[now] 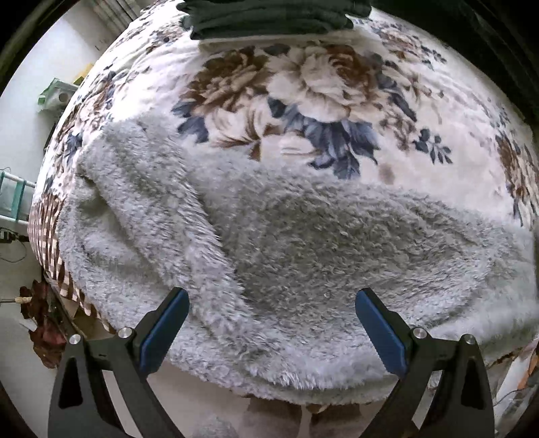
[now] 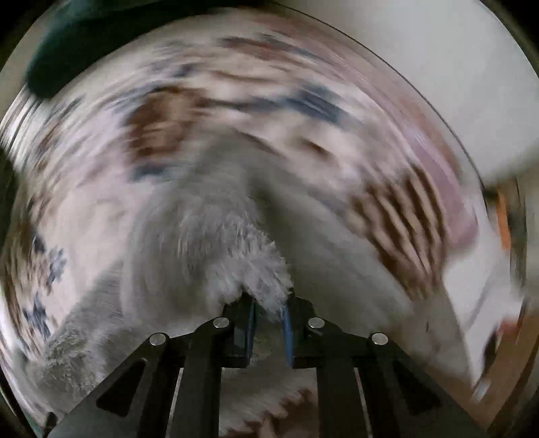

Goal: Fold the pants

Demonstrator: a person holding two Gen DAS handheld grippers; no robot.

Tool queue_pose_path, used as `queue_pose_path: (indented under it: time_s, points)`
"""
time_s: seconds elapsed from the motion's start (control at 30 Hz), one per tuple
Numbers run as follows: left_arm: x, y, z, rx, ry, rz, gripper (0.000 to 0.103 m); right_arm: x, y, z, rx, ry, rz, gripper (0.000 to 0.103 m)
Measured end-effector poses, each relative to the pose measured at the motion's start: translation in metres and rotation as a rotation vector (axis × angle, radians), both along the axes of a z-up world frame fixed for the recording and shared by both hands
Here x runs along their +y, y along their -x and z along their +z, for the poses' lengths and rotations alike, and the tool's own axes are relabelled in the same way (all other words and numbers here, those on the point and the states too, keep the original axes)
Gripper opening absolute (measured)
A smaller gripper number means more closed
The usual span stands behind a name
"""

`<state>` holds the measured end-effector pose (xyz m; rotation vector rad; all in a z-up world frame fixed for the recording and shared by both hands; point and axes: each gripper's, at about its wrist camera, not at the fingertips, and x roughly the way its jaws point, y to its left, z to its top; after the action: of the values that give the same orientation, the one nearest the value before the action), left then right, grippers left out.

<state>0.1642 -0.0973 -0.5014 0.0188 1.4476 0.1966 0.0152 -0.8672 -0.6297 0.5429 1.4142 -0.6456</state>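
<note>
Fluffy grey pants (image 1: 286,242) lie spread across a floral blanket (image 1: 320,84) on a bed, one part folded over along a diagonal ridge at the left. My left gripper (image 1: 273,303) is open and empty, hovering over the pants' near edge with its blue pads (image 1: 161,333) wide apart. In the right wrist view, heavily motion-blurred, my right gripper (image 2: 269,310) is shut on a tuft of the grey pants (image 2: 249,262), and the fabric trails away from it over the blanket.
A stack of folded dark green clothes (image 1: 269,17) sits at the bed's far edge, also a dark blur in the right wrist view (image 2: 84,43). A checked sheet edge (image 1: 50,242) marks the bed's left side, with floor and clutter beyond.
</note>
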Motion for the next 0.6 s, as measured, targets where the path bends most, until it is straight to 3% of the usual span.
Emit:
queue_pose_path:
  time_s: [0.07,0.13,0.17,0.2,0.27,0.3,0.37,0.5,0.6]
  points:
    - [-0.005,-0.001,-0.005,0.009,-0.002,0.006,0.101,-0.023,0.036,-0.021,0.035,-0.1,-0.123,0.015]
    - [-0.009,0.0,-0.008,0.018,-0.003,0.013,0.101,-0.039,0.06,-0.046,0.031,-0.265,-0.211,0.016]
    - [-0.011,0.001,-0.008,0.021,-0.002,0.016,0.101,-0.046,0.068,-0.051,0.039,-0.29,-0.242,0.024]
    - [-0.013,0.002,-0.007,0.024,0.0,0.017,0.101,-0.047,0.08,-0.052,0.049,-0.295,-0.288,0.04]
    - [-0.013,0.006,-0.001,0.019,0.005,0.027,0.101,-0.046,0.09,-0.047,0.038,-0.291,-0.321,0.055]
    - [-0.012,0.008,0.001,0.016,0.01,0.033,0.101,-0.042,0.095,-0.042,0.028,-0.288,-0.332,0.056]
    - [-0.003,0.012,0.009,0.007,0.02,0.059,0.101,-0.025,0.1,-0.031,0.017,-0.296,-0.316,0.056]
    - [0.03,0.008,0.025,0.0,0.016,0.126,0.101,0.043,0.082,-0.015,0.014,-0.315,-0.121,0.056]
    - [0.071,-0.007,0.036,0.0,0.004,0.177,0.101,0.107,0.058,-0.019,0.032,-0.391,0.001,0.056]
